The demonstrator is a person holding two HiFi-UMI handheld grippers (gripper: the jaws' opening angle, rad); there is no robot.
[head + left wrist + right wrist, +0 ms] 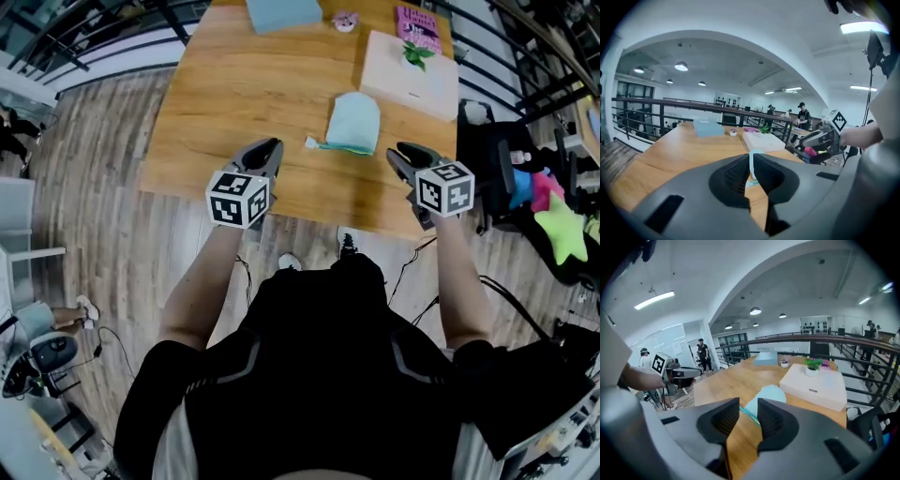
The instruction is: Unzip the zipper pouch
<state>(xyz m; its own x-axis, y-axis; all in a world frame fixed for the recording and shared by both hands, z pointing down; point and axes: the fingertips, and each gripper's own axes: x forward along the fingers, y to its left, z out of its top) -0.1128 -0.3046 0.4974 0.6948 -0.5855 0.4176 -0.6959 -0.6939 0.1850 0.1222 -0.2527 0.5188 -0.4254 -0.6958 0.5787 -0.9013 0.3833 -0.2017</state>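
A light teal zipper pouch (353, 122) lies flat on the wooden table (234, 94), its zipper edge and small white pull (311, 142) facing the near side. My left gripper (270, 146) hovers just left of the pull, jaws shut with nothing held. In the left gripper view a sliver of the pouch (754, 153) shows above the left gripper's (751, 164) tips. My right gripper (399, 151) sits right of the pouch, jaws open and empty. In the right gripper view the pouch (766, 394) lies just beyond the right gripper's (748, 405) tips.
A white box (410, 73) with a small green plant (415, 53) stands behind the pouch, a pink book (418, 28) beyond it. A light blue box (283, 13) and a small pink object (345, 21) sit at the far edge. Railings surround the table.
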